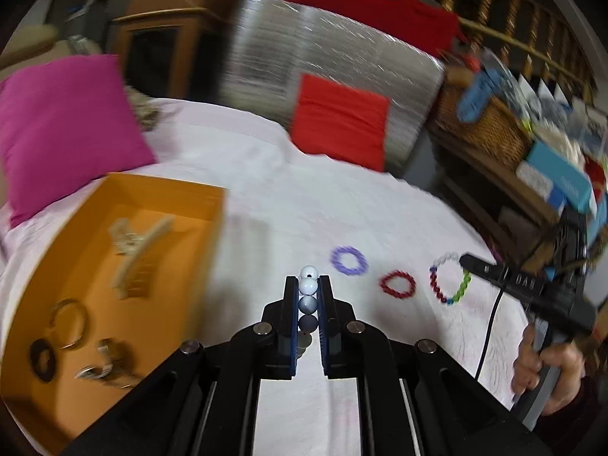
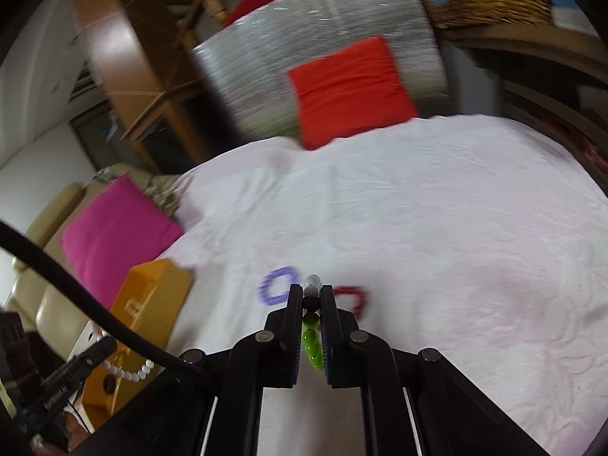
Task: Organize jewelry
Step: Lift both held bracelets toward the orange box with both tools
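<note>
Evidently both bracelets were in transit to the open orange cardboard box [image 1: 114,228] at the left of the frame. A white-and-grey pearl-bead bracelet [image 1: 307,296] sat pinched in the left hand-held gripper [image 1: 308,285]; a multicoloured bead bracelet with green, red and clear beads [image 2: 312,338] was pinched in the right hand-held gripper [image 2: 311,296]. On the white bedspread [image 1: 285,197] lay a purple coiled hair tie [image 1: 349,260] and a red coiled hair tie [image 1: 398,284], near each other. Next, I judge, each bracelet needed carrying over the box rim and releasing among the hair clip [image 1: 140,258] and rings [image 1: 68,323].
</note>
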`<state>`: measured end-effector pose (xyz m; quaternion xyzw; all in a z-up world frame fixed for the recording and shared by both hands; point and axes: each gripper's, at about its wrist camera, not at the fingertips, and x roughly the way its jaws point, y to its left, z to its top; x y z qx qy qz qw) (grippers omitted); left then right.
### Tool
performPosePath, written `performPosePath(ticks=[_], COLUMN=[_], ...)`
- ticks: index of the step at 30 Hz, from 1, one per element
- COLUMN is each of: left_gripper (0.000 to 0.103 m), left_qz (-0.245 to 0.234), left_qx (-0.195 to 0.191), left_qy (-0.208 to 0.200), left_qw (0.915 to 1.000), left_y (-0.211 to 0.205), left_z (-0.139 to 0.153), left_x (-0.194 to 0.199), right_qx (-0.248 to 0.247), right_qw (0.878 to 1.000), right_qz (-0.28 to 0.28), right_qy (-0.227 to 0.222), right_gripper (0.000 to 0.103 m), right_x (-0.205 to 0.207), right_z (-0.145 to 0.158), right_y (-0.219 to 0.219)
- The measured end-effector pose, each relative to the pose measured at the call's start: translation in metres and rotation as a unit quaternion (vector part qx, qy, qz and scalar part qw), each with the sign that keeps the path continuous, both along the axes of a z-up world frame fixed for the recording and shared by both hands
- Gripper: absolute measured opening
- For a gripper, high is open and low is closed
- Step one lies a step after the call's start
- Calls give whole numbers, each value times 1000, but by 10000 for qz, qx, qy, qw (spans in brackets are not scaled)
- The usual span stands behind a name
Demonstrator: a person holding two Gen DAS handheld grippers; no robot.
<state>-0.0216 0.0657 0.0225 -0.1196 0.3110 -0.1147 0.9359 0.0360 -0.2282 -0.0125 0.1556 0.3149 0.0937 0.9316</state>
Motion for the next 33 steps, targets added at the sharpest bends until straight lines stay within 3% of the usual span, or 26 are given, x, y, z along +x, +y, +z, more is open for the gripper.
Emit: performPosePath(ticks=[7,12,17,22,26,33], left_gripper=[9,9,9,9,9,9], left_qz=[854,1223,1170,991,980,1177], left_qx=[-77,-27,-48,52,72,436], left_qy=[-369,-302,107,516,803,1150], left_qw=[9956,9920,9931,9937,9919,9854], left_y=[98,150,164,154,150,147], left_z=[34,39,8,-26,-47,-68], left_x=[-40,-67,-79,-81,-73,-63], right_qx=[154,283,302,-34,-343,-761], right_qw=[9964,9874,9760,9659,9611,9550], right_qz=[793,1494,2133,2590,2733,2813], right_qy=[-269,-427,-331,-55,220,552], right_gripper=[10,10,10,10,10,10], right_x=[-9,-12,-9,-8,-3,2], right_z=[14,29,33,18,-4,-33], right_y=[71,136,208,273,305,326])
